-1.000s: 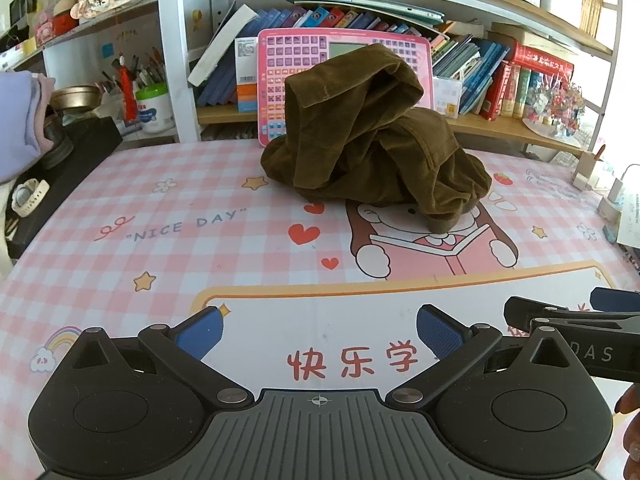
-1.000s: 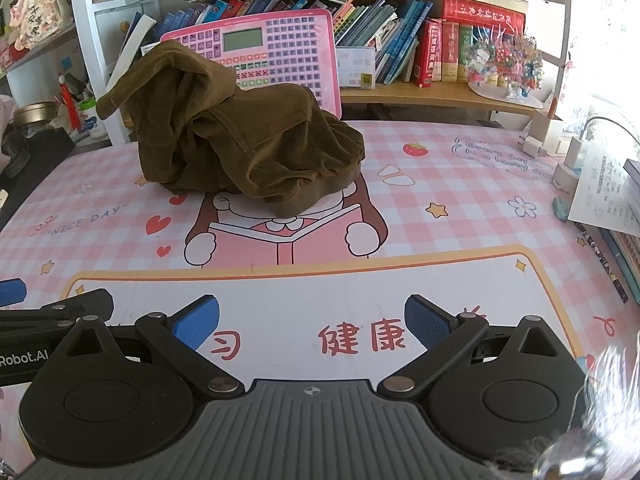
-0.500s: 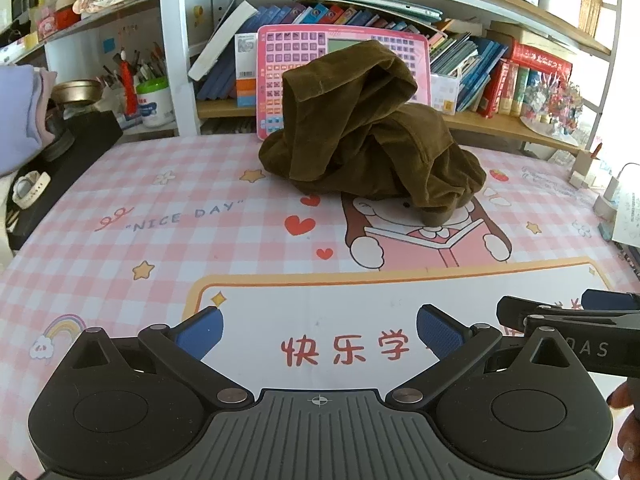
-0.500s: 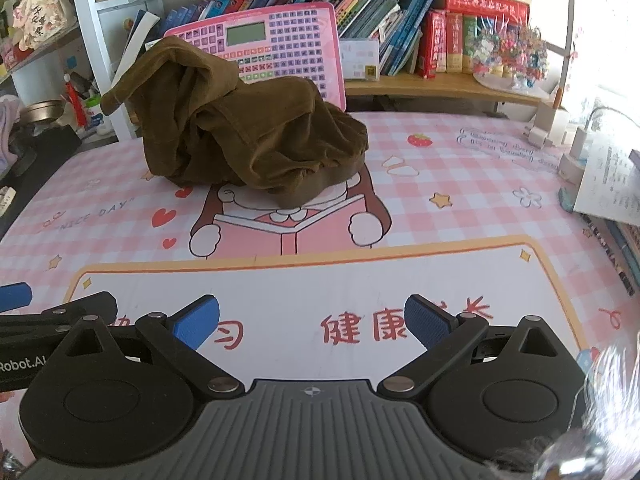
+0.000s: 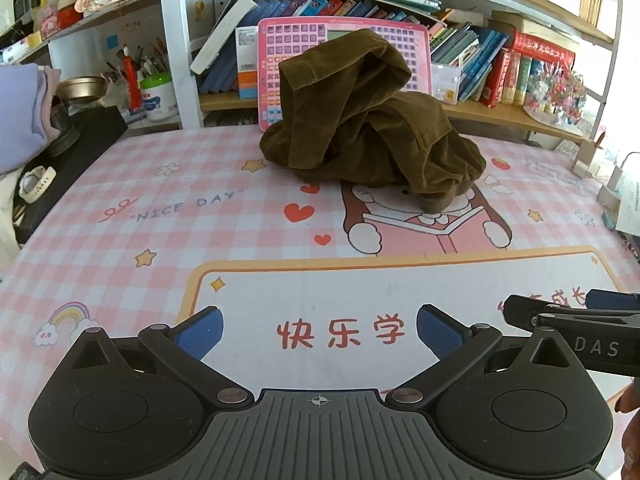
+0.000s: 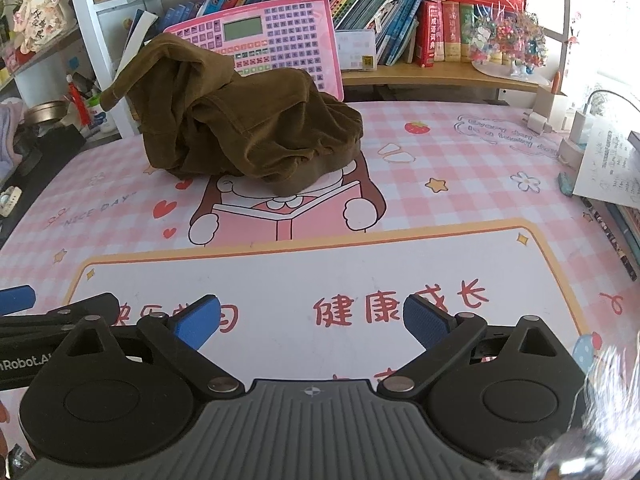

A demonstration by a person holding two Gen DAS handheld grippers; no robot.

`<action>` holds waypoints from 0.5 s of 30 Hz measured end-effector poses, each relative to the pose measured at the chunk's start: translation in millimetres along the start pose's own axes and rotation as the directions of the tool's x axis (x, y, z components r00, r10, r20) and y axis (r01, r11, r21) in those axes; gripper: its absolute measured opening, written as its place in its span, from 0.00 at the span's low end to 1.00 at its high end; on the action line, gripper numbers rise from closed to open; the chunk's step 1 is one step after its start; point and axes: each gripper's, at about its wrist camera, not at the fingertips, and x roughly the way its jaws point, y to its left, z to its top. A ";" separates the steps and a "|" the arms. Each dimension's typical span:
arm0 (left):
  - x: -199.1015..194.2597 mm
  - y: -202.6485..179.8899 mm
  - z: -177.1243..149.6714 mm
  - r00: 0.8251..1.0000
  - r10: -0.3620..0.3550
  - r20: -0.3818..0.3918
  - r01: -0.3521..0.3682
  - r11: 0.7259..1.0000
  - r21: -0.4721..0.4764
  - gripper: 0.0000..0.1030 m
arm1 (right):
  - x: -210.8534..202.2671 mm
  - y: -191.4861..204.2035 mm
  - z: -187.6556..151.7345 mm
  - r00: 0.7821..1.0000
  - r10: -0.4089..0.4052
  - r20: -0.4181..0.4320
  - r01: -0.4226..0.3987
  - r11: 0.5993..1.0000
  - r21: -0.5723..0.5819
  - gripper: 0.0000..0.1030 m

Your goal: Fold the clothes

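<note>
The brown garment (image 5: pixel 368 120) sits crumpled in a heap at the upper centre of both views, on the far part of the desk (image 5: pixel 160 216), in front of a pink keyboard toy (image 6: pixel 276 36). Over the last second both tools have edged toward it, so it looms slightly larger. The left tool (image 5: pixel 318 326) and right tool (image 6: pixel 310 318) hang spread wide and empty, well apart from the cloth. Folding has not begun; this looks like the approach.

An olive-brown corduroy garment (image 5: pixel 372 128) lies on a pink-and-white checked desk mat (image 5: pixel 168 216) printed with red hearts, yellow stars and a rainbow. Behind the garment stands a pink learning tablet (image 6: pixel 276 36) with purple keys.
</note>
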 end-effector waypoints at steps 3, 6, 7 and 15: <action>-0.8 -1.2 -1.0 1.000 0.013 0.000 -0.013 1.000 0.002 1.00 | 0.0 -5.0 -1.9 1.000 0.025 -0.010 -0.025 0.999 0.026 0.95; -1.0 -1.1 -2.6 1.000 0.021 -0.003 -0.021 1.000 0.002 1.00 | 0.8 -9.3 -3.8 0.999 0.048 -0.025 -0.047 0.998 0.051 0.95; -0.8 -0.7 -3.6 1.000 0.020 -0.008 -0.020 1.000 0.001 1.00 | 0.8 -9.9 -5.3 0.998 0.058 -0.030 -0.056 0.997 0.060 0.95; -0.4 -0.1 -9.8 0.999 0.024 -0.033 -0.023 0.999 0.024 1.00 | 3.3 -15.7 -19.8 0.991 0.118 -0.063 -0.109 0.986 0.124 0.95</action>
